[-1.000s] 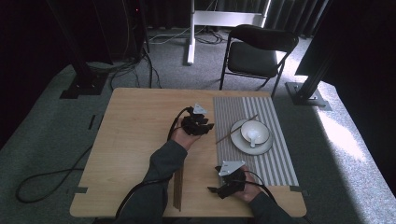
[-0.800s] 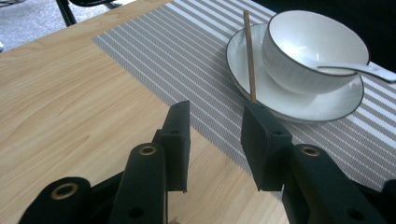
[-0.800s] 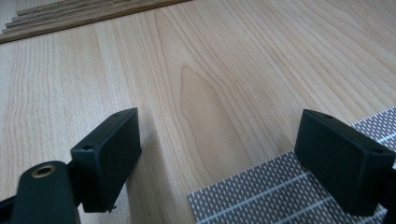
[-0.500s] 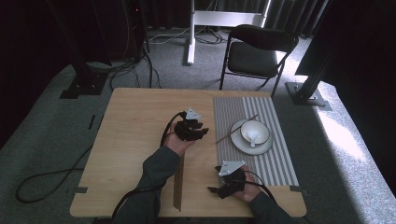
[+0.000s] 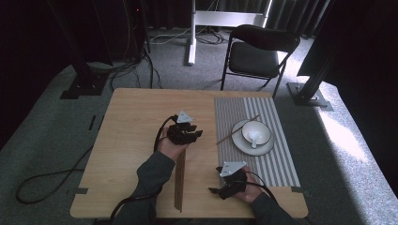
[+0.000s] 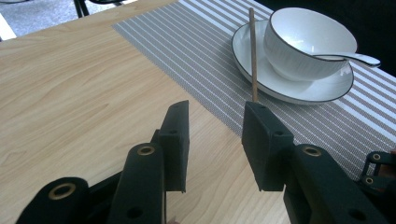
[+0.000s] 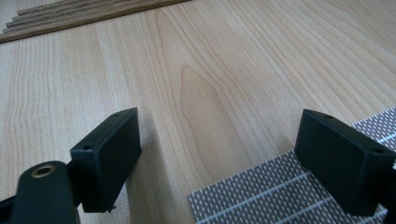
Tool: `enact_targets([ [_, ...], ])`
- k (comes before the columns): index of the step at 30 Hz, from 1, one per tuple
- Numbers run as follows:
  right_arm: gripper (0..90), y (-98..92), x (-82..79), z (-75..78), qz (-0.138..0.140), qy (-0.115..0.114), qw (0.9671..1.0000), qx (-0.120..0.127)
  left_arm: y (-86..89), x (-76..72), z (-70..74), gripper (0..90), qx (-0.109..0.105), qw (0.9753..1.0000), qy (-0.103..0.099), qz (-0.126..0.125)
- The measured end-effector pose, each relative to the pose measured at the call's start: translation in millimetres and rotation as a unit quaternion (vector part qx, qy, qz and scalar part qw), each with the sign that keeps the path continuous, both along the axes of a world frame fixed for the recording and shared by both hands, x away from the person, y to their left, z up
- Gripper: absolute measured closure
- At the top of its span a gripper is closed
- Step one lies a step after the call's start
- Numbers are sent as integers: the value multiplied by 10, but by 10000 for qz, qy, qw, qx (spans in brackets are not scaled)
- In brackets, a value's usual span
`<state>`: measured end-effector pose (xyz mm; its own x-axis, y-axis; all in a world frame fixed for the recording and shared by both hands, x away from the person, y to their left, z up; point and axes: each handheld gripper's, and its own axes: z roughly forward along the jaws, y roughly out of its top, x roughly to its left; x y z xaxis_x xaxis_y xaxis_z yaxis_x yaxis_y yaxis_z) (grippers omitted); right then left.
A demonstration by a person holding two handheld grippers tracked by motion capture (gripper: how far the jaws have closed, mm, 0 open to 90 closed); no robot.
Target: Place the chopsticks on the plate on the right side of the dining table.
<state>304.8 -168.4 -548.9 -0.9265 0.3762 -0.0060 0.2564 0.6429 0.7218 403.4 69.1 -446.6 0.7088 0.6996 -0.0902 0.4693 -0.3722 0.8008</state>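
Left gripper view: left gripper (image 6: 212, 135), jaws parted narrowly, empty, lined up on chopstick (image 6: 252, 51) leaning against saucer (image 6: 299, 91) on striped placemat (image 6: 196, 51). Right gripper (image 7: 233, 163) wide, idle.

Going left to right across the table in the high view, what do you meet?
Left tongs → chopstick leaning on the saucer → bowl with the spoon in it, on the striped placemat.

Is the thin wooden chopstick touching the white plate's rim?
Touching. In the left gripper view the thin wooden chopstick lies across the white plate's rim, its near end down on the striped placemat.
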Motion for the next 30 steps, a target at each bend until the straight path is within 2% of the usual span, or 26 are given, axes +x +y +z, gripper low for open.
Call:
enact_targets([
  [9, 135, -1, 2, 1, 10, 3, 10000, -8, 99, -116, -48, 616, 67, 9999, -24, 139],
  [15, 135, -2, 2, 0, 6, 3, 10000, -7, 190, -185, -118, 612, 4, 9998, -15, 215],
  [20, 135, -1, 2, 0, 5, 3, 10000, -5, 233, -237, -169, 612, 117, 9996, 5, 247],
  [23, 135, -1, 1, 1, 2, 11, 10000, -2, 258, -258, -189, 611, 98, 9996, 44, 255],
  [30, 135, -1, 2, 0, 2, 5, 10000, -2, 336, -379, -275, 608, 253, 9992, 98, 288],
])
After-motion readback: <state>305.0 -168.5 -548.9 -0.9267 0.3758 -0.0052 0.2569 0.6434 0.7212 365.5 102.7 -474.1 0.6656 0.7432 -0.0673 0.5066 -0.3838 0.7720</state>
